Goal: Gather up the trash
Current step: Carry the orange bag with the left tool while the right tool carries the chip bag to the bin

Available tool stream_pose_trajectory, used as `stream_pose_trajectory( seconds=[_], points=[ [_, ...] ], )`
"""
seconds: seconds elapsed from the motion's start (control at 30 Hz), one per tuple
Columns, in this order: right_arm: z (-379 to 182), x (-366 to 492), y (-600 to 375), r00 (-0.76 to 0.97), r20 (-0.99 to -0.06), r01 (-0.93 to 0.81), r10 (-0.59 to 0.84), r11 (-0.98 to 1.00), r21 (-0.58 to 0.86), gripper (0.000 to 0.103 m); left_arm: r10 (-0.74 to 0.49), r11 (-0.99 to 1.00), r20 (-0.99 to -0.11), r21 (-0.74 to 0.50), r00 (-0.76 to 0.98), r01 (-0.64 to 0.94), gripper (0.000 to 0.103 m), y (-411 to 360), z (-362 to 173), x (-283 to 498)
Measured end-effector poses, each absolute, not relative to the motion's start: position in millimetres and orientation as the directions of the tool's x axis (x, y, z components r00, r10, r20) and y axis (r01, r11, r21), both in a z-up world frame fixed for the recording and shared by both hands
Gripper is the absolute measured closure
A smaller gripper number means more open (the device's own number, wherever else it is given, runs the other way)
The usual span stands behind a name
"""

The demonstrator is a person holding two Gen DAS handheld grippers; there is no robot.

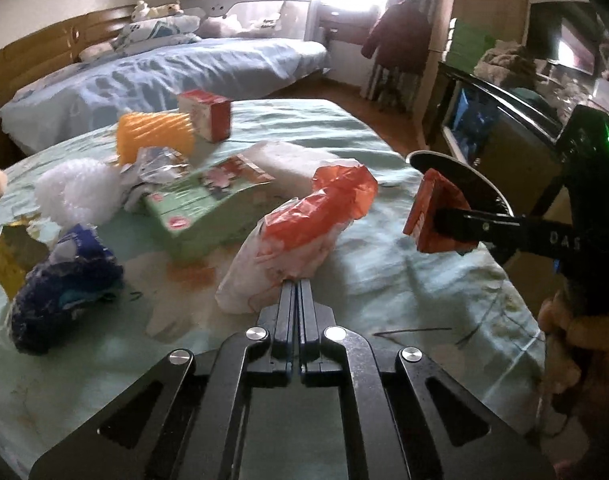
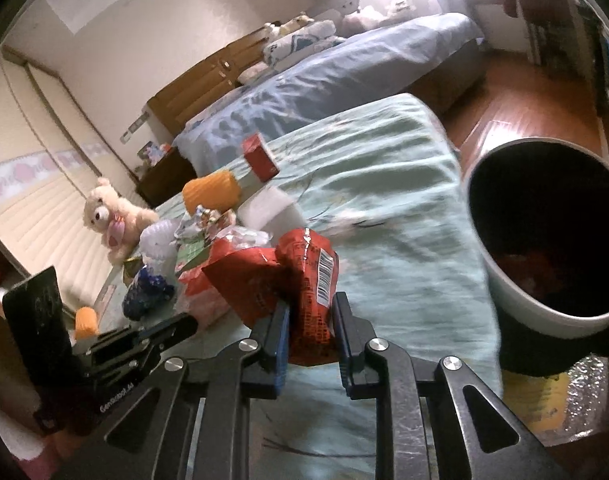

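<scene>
Left gripper (image 1: 296, 282): clamped on plastic bag (image 1: 300, 232), limp, light; pinch bunched edge. Right gripper (image 2: 310, 308): holding red wrapper (image 2: 304, 280), crinkly, slippery. Bin (image 2: 544, 240) at 3 o'clock.

A crumpled red wrapper (image 2: 304, 280) with a barcode stands upright between the right tool's (image 2: 310, 312) pads, lifted off the desk. A red-and-white plastic bag (image 1: 300, 232) lies just ahead of the left tool (image 1: 296, 284), pinched at its near edge. The dark, white-rimmed bin (image 2: 544, 248) stands right of the right tool.
</scene>
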State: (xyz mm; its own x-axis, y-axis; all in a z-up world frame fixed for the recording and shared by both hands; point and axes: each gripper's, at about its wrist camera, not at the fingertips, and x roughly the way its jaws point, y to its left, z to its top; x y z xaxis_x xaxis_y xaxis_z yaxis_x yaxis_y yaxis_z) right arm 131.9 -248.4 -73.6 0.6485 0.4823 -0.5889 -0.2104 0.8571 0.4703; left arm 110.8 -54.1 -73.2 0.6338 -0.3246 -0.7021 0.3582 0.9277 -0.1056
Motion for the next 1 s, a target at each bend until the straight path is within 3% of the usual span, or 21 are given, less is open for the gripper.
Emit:
stream_pose_trajectory(
  seconds=[0.37, 1.0],
  points=[
    [-71.6, 124.6, -283.4, 0.687, -0.579, -0.147, 0.439, 0.864, 0.481, 0.083, -0.36, 0.914, -0.669, -0.115, 0.65, 0.388, 0.102, -71.1, -56.5, 107.4],
    [-74.3, 119.2, -364.5, 0.752, -0.581, 0.006, 0.313, 0.877, 0.48, 0.083, -0.435, 0.853, -0.684, -0.105, 0.586, 0.511, 0.102, -160.6, -53.0, 123.7]
  ],
)
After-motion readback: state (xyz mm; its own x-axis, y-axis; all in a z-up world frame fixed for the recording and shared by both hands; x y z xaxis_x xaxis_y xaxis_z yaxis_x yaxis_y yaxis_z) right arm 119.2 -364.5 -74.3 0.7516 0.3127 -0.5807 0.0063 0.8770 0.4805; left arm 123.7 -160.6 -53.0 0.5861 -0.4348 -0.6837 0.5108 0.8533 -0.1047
